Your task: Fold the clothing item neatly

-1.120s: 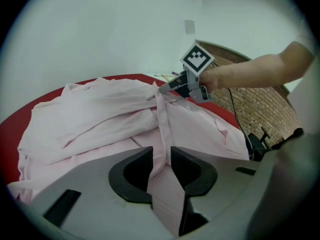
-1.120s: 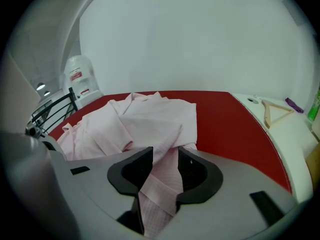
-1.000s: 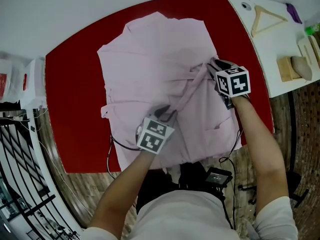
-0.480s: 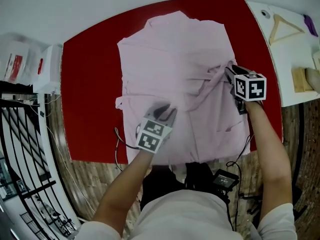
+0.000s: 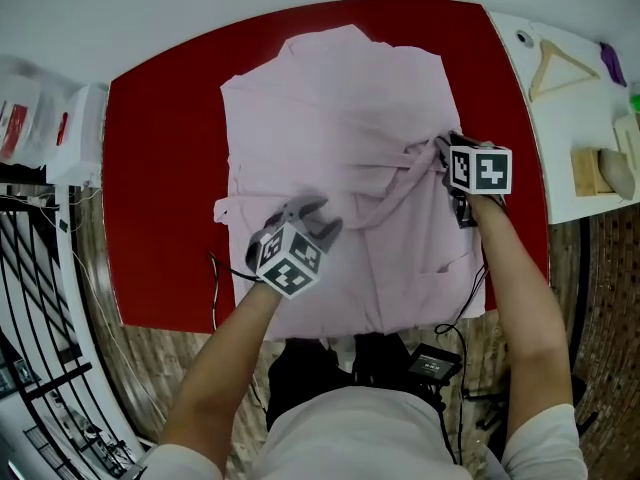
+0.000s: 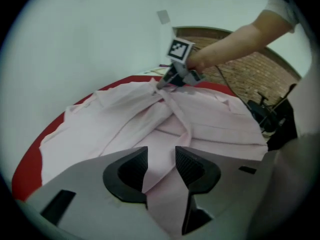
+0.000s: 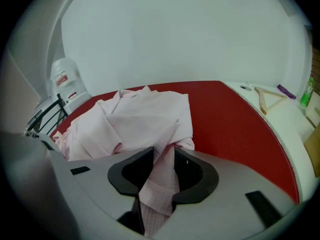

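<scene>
A pale pink shirt [image 5: 330,108] lies spread on the red table [image 5: 160,168], collar at the far side. One sleeve [image 5: 395,183] is drawn as a strip across the body. My right gripper [image 5: 447,150] is shut on its cuff end [image 7: 157,184] at the shirt's right side. My left gripper [image 5: 315,218] is over the near left part of the shirt. Its jaws have just been opening and now stand apart, with the sleeve strip [image 6: 165,184] lying loose between them. The left gripper view shows the right gripper [image 6: 167,80] holding the strip's far end.
A white side table [image 5: 580,118] at the right carries a wooden hanger [image 5: 555,63] and a wooden block [image 5: 600,173]. White containers [image 5: 60,133] and a black metal rack [image 5: 30,298] stand at the left. A black device [image 5: 432,363] and cables lie on the floor near the person.
My left gripper has shifted a little to the left and rolled, and its jaws have parted from the sleeve. The right gripper has kept its hold at the shirt's right side.
</scene>
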A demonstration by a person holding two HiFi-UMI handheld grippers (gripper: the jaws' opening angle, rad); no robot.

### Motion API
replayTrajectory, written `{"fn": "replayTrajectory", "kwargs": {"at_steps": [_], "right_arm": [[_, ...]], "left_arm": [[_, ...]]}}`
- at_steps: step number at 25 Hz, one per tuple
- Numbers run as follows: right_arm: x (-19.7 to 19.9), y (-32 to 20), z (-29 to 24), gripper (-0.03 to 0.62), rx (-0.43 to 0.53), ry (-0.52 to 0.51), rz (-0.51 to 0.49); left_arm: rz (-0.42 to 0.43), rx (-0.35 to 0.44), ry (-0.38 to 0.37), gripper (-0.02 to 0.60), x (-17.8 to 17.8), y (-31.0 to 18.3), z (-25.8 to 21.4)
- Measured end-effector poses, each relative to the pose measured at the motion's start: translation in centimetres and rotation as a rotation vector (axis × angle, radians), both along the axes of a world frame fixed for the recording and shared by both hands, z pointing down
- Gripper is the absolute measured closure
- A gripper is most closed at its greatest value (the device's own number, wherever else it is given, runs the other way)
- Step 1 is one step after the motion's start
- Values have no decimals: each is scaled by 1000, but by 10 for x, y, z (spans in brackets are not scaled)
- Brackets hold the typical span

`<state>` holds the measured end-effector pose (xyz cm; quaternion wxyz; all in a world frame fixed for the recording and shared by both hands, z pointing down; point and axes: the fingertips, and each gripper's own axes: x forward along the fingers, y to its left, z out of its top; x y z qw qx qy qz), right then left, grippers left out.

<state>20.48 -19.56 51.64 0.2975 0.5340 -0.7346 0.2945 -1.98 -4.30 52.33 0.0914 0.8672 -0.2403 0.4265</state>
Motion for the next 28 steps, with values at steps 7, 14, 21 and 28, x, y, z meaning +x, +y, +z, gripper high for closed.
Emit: {"fn": "replayTrajectory", "kwargs": {"at_steps": [7, 14, 21, 28], "right_arm": [[-6, -12, -9, 461, 18, -57, 27], [-9, -18, -10, 468, 35, -48, 7], [-6, -15, -7, 468, 32, -23, -10], [-7, -21, -25, 470, 89, -52, -8]], "left_arm": [[166, -37, 7, 460, 59, 22, 7], [195, -97, 43, 518, 81, 32, 5], [126, -144, 97, 517, 72, 32, 3], [130, -182, 80, 517, 69, 46, 8]]}}
